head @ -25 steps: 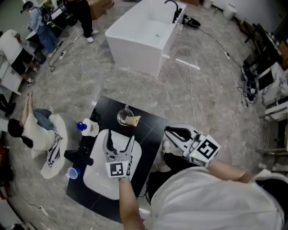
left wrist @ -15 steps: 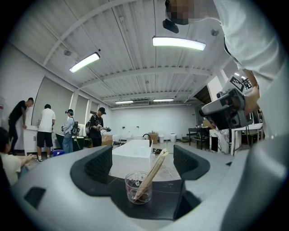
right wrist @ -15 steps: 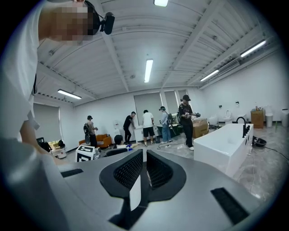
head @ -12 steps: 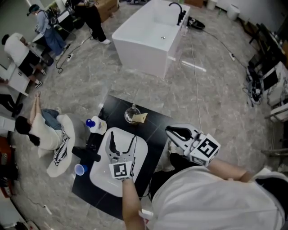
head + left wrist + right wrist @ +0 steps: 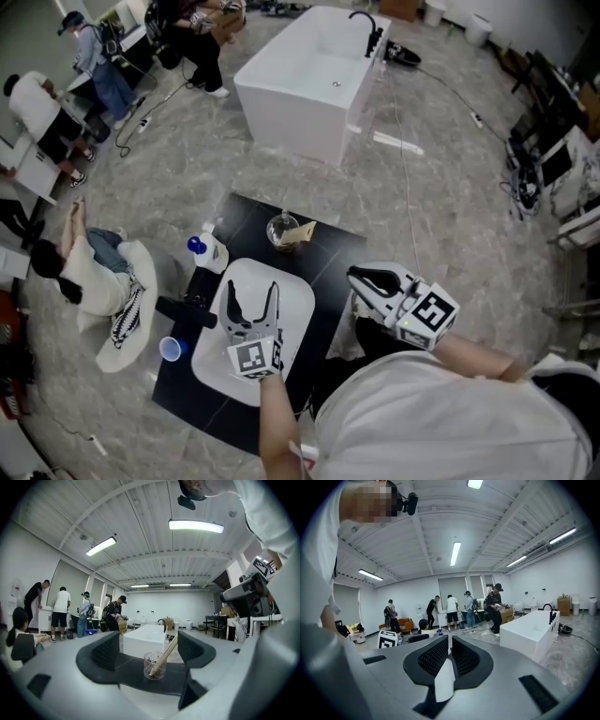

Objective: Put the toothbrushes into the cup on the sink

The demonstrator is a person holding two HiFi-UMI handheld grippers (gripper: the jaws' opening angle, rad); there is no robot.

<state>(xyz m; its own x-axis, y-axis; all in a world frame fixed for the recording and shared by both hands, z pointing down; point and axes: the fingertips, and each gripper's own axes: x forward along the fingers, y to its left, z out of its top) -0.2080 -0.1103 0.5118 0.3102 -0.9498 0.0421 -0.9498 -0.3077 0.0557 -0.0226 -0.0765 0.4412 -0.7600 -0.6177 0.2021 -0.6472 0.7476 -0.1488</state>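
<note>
Two handheld grippers are in view above a small washstand. The left gripper (image 5: 251, 292) hovers level over the white basin (image 5: 298, 323). Its jaws stand wide apart and have just been closing slightly. Nothing sits between them and the pads touch nothing.

The clear glass cup (image 5: 281, 230) stands upright on the black countertop (image 5: 328, 267), at the far edge behind the basin. It is ahead of the left gripper's fingertips and apart from them. In the left gripper view the cup appears centred in the gap between the jaws, but farther out.

Wood-coloured toothbrushes (image 5: 298, 235) are already in the cup. Their handles lean against the rim on the right side and project above it. The exact count cannot be read.

The right gripper (image 5: 356, 276) is held off the right edge of the countertop, clear of it. Its jaws are brought together with only a thin slit between the pads, and no object can be made out in them.

On the left side of the countertop:
- a black faucet (image 5: 183, 307) beside the basin
- a white bottle with a blue cap (image 5: 210, 253) toward the far corner
- a small blue cup (image 5: 171, 349) toward the near corner

A white bathtub (image 5: 300, 84) stands on the marble floor well beyond the washstand.
</note>
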